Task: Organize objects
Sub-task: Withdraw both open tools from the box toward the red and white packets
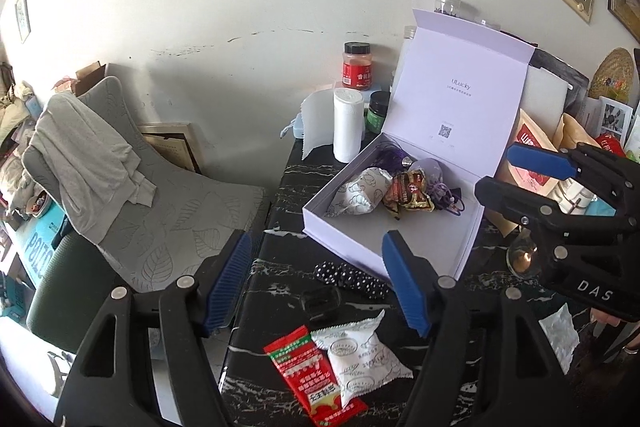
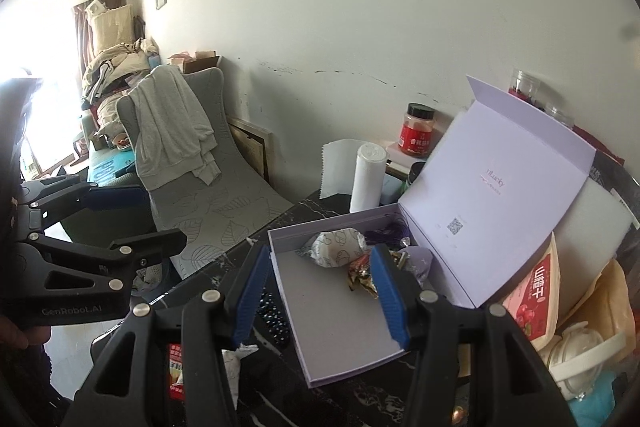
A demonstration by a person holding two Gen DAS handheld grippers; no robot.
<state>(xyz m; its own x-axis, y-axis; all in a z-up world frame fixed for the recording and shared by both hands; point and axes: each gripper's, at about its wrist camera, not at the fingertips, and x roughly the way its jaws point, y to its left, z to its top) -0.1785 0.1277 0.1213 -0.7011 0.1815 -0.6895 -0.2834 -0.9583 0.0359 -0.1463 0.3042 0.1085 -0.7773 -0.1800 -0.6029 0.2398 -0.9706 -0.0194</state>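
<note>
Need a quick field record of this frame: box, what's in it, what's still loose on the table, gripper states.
box: lavender gift box, lid open, on black marble table
in box: white patterned snack packet, red-gold candy wrapper, purple items at the back
loose on table: red sachet, white snack packet, polka-dot fabric item
left gripper: jaws open, empty, above the loose packets
right gripper: jaws open, empty, over the box
</note>
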